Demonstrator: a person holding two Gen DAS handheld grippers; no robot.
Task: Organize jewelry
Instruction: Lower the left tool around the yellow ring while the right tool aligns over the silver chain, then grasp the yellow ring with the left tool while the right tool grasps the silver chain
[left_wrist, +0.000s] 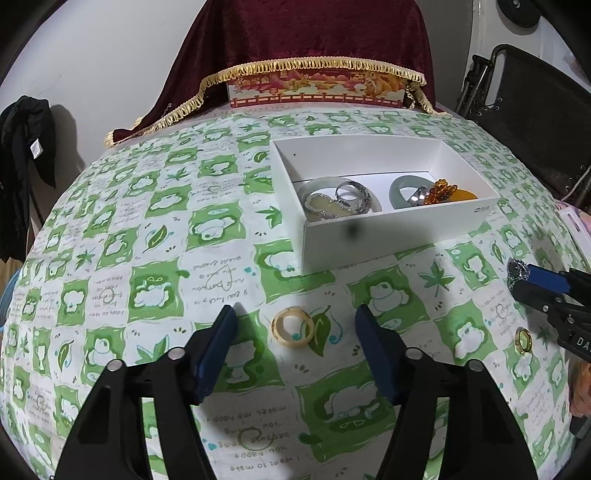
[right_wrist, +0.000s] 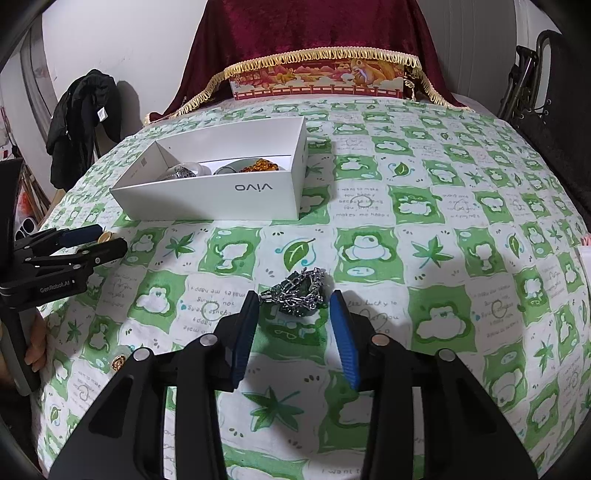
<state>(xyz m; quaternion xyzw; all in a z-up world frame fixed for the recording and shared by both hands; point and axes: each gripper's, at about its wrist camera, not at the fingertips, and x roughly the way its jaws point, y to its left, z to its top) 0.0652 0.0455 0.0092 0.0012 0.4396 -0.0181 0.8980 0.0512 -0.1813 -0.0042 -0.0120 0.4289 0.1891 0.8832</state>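
We note L gripper (left_wrist: 295, 325) jaws apart, not touching cream ring (left_wrist: 292, 327), which lies flat between tips on cloth, near side of white box (left_wrist: 388, 236). R gripper (right_wrist: 294, 308) likewise apart, straddling chain pendant (right_wrist: 295, 291). Box sits beyond both.

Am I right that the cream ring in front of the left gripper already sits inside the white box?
Not quite: the cream ring lies on the tablecloth between the open fingers of the left gripper, outside the white box. The left wrist view shows this.
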